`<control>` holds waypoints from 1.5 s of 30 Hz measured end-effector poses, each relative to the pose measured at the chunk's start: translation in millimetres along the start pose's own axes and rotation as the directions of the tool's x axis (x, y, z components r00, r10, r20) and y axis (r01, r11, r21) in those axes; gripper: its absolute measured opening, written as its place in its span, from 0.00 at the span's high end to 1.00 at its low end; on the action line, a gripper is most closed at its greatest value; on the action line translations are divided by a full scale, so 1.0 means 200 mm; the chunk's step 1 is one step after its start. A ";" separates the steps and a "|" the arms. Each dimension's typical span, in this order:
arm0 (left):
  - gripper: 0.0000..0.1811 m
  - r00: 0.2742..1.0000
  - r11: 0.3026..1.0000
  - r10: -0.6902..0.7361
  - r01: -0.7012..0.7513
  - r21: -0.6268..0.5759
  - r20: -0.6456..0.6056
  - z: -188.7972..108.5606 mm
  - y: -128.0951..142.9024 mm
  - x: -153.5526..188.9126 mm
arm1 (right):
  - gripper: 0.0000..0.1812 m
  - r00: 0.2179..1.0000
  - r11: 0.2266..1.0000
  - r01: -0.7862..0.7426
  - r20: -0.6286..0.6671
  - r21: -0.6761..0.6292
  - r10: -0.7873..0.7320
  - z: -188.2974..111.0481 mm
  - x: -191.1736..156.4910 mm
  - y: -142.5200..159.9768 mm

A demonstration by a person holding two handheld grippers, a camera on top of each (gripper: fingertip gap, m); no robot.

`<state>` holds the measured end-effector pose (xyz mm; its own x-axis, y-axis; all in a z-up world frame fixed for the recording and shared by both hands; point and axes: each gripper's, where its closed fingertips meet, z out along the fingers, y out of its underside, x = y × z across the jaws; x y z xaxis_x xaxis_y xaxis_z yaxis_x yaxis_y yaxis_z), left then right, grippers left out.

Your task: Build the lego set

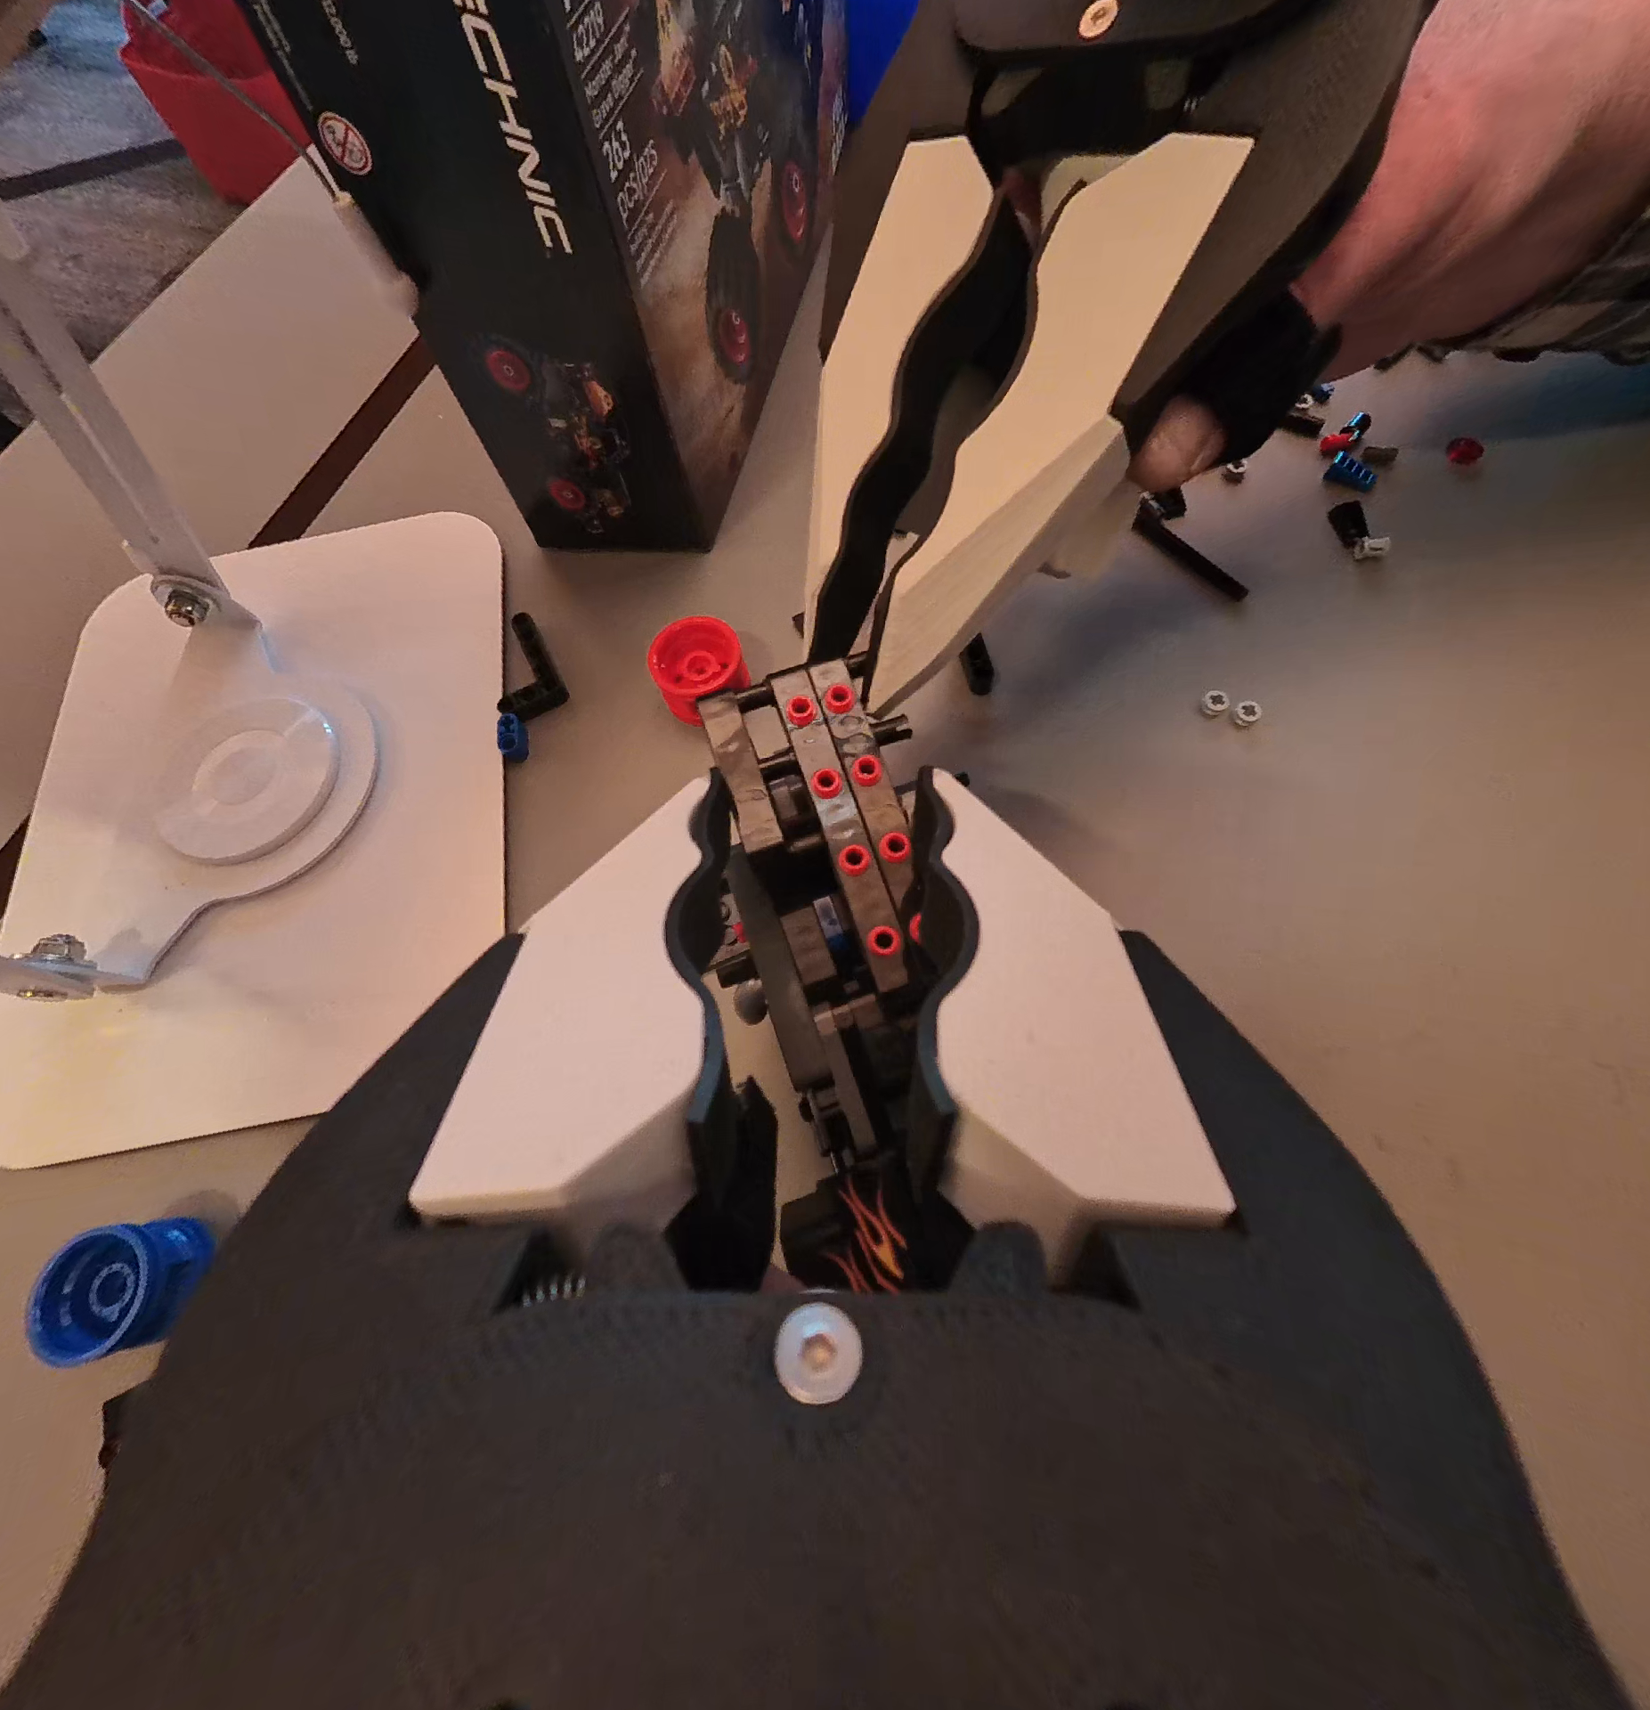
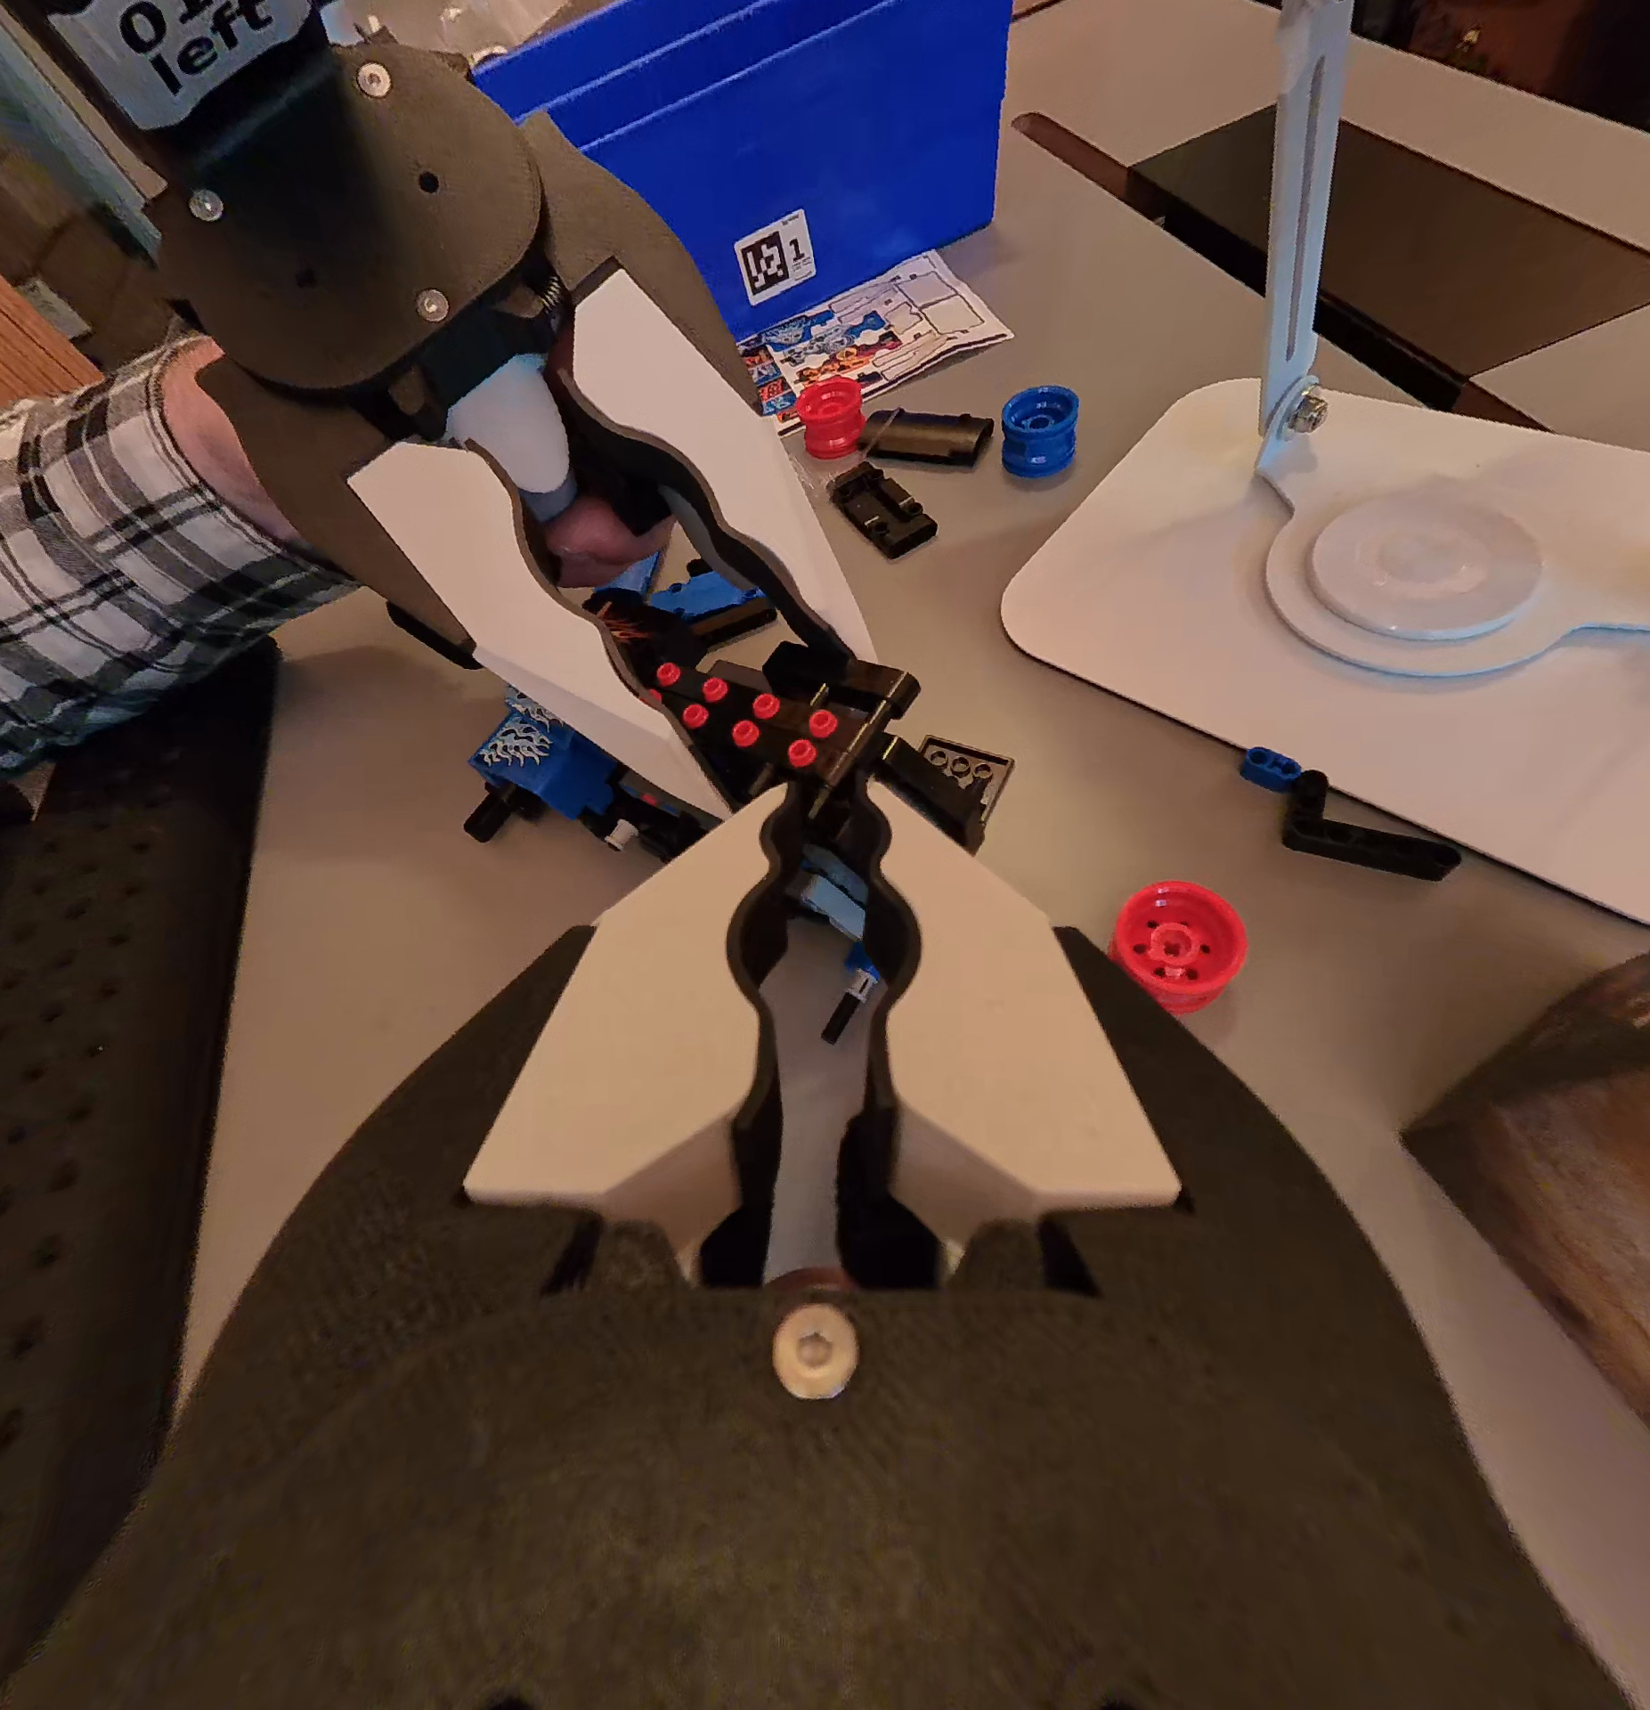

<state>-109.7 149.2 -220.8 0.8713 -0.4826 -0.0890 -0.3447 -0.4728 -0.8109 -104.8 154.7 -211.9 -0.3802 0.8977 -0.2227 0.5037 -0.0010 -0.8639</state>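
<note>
- The left gripper (image 1: pixel 816 814) points toward 12 o'clock in its own view, its two white fingers (image 1: pixel 599 999) drawn in tight with a black build clamped between them.
- The right gripper (image 1: pixel 862 680) comes in from 1 o'clock in the left wrist view, fingers nearly together, tips touching the far end of that build.
- The right hand (image 1: pixel 1487 213), at 2 o'clock, wraps the gripper's handle.
- In the right wrist view a plaid sleeve (image 2: pixel 90 555) enters from 9 o'clock, behind the left gripper.
</note>
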 end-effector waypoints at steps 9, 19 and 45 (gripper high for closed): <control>0.79 1.000 1.000 0.011 -0.011 -0.001 0.001 0.00 0.00 0.00 | 0.96 1.000 0.999 0.004 0.029 -0.034 -0.003 0.00 0.00 0.00; 0.79 1.000 0.999 0.030 -0.029 -0.029 0.000 0.00 0.00 0.00 | 0.96 0.994 0.989 0.108 0.036 -0.103 -0.105 0.00 0.00 0.00; 0.80 1.000 1.000 0.014 -0.014 -0.019 0.009 0.01 -0.01 0.00 | 0.96 0.737 0.757 0.563 -0.213 -0.331 -0.641 0.01 0.04 0.02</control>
<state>-109.4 151.6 -220.6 0.8695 -0.4826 -0.1053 -0.3632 -0.4804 -0.7983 -108.0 161.3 -217.9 -0.4378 0.7562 0.4863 0.4243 0.6507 -0.6298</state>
